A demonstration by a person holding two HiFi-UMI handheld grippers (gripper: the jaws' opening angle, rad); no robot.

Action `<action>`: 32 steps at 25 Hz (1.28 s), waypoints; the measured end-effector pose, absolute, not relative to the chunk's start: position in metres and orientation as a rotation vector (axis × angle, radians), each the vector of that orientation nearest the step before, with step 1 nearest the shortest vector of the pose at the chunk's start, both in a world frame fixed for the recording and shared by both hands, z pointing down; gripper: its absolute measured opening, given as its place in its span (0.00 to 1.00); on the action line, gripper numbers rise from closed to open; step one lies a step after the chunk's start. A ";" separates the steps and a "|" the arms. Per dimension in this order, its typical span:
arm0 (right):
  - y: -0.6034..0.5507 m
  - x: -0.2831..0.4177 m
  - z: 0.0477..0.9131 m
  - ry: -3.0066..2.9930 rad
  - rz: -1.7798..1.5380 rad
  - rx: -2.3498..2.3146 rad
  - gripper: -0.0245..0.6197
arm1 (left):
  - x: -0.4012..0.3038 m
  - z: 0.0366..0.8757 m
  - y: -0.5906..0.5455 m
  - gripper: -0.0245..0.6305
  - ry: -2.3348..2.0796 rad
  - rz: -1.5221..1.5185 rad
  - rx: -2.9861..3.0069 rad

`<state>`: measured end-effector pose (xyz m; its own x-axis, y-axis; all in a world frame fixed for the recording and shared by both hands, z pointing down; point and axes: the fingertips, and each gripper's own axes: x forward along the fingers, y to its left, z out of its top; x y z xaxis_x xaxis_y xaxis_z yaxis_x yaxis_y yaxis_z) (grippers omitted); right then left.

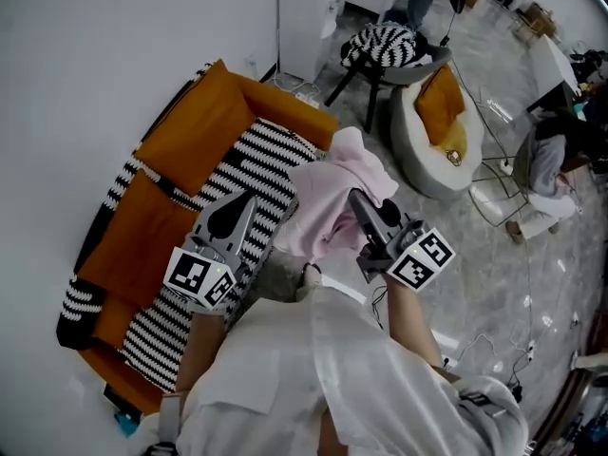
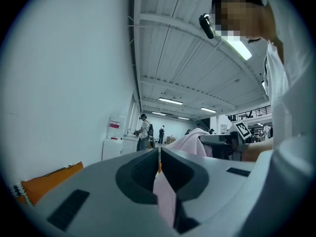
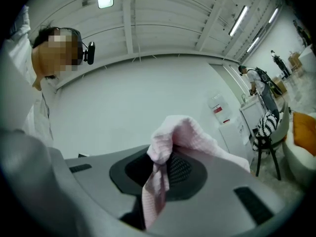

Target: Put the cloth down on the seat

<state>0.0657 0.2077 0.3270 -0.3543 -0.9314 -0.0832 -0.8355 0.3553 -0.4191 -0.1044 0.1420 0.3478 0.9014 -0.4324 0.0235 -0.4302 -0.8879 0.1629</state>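
The pale pink waffle-textured cloth (image 1: pixel 334 193) hangs in the air, bunched between the 2 grippers in front of the person's chest. In the head view it lies over the right end of the sofa seat and does not rest on it.

The left gripper (image 1: pixel 250 204) has its 2 jaws pressed almost together. In the left gripper view a thin fold of the cloth (image 2: pixel 165 196) is pinched in the narrow slit between the jaws of the left gripper (image 2: pixel 159 163). The right gripper (image 1: pixel 359 202) grips from the other side. In the right gripper view its jaws (image 3: pixel 161 169) clamp a thicker wad of the cloth (image 3: pixel 173 135), which puffs up above them and trails down below.

Below and to the left is the orange sofa (image 1: pixel 185 126) against the white wall. Its seat is covered by a black-and-white striped throw (image 1: pixel 255 160).

The person's white shirt (image 1: pixel 304 378) fills the bottom of the head view.

Farther off, on the grey marbled floor (image 1: pixel 494 283):
- a round grey armchair (image 1: pixel 407 155) with an orange cushion (image 1: pixel 439 103)
- a black stool (image 1: pixel 366 74) topped with a striped cushion (image 1: pixel 380 44)
- a white cabinet (image 1: pixel 306 17) by the wall
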 end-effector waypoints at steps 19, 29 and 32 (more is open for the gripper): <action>0.107 0.105 0.363 2.442 -0.564 -1.446 0.13 | -0.070 0.385 0.064 0.08 -0.828 0.051 2.819; -0.002 0.069 0.378 2.643 -0.602 -1.347 0.13 | -0.087 0.389 -0.055 0.08 -0.889 0.025 2.786; -0.034 0.058 0.382 2.687 -0.597 -1.308 0.13 | -0.090 0.394 -0.082 0.08 -0.894 0.033 2.782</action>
<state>0.0583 -0.0338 0.3822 -0.6279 -0.7736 0.0854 -0.7370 0.5557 -0.3848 -0.0895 -0.0816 0.3940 0.8147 -0.5731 0.0880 -0.5781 -0.7910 0.2004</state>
